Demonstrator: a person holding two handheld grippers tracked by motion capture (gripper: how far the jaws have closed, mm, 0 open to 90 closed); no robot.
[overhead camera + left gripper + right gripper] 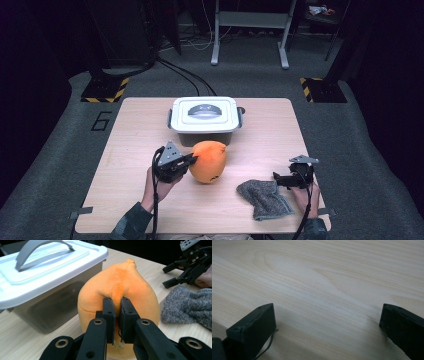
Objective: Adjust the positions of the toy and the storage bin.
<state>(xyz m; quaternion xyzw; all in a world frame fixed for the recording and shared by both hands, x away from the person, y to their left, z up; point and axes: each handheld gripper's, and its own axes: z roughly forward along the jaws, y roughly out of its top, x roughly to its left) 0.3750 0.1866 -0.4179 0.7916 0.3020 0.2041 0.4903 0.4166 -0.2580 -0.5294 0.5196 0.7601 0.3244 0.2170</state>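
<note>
An orange plush pumpkin (208, 161) sits near the middle of the wooden table (135, 150), just in front of a lidded plastic box (204, 120). My left gripper (192, 160) is at the pumpkin's left side, shut on a pinch of its orange fabric (117, 293). In the left gripper view the jaws squeeze that fold close together. My right gripper (278, 179) rests low at the right of the table, beside a grey knitted cloth (264, 198), and stands open. Between its black fingertips (262, 320) lies bare wood.
The box has a white lid (45, 272) with a grey handle (40, 250) and clear walls, and stands close behind the pumpkin. The grey cloth (187, 307) lies near the table's front right edge. Beyond the table are a grey floor, cables and metal stands.
</note>
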